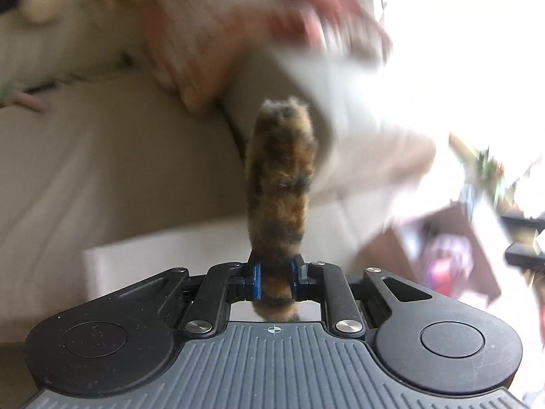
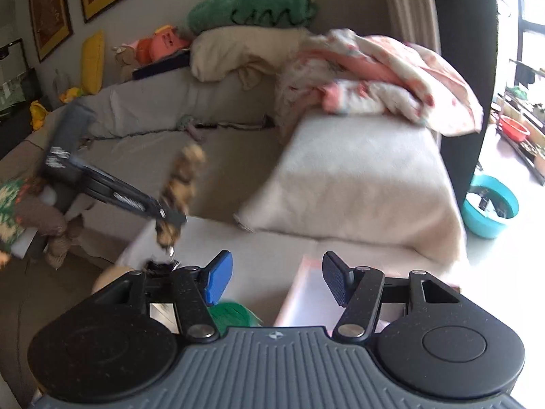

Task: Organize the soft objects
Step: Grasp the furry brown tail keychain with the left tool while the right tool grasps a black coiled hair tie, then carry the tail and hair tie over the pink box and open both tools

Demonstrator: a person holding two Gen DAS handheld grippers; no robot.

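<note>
My left gripper (image 1: pixel 275 281) is shut on a furry orange-and-black striped plush tail (image 1: pixel 281 184) that stands up between the pads. The left wrist view is motion-blurred. In the right wrist view the left gripper (image 2: pixel 170 216) shows at the left, holding the same striped plush (image 2: pixel 182 184) in the air above the grey sofa (image 2: pixel 218 156). My right gripper (image 2: pixel 277 281) is open and empty above the sofa seat. A green soft object (image 2: pixel 233 313) lies just below its left finger.
A white cushion (image 2: pixel 357 177) lies on the sofa with a pink floral blanket (image 2: pixel 385 78) behind it. A cream pillow (image 2: pixel 238 51), a green plush (image 2: pixel 252 6) and other toys sit along the sofa back. A pale box (image 2: pixel 306 300) lies under the right gripper. A blue basin (image 2: pixel 490 208) stands on the floor at right.
</note>
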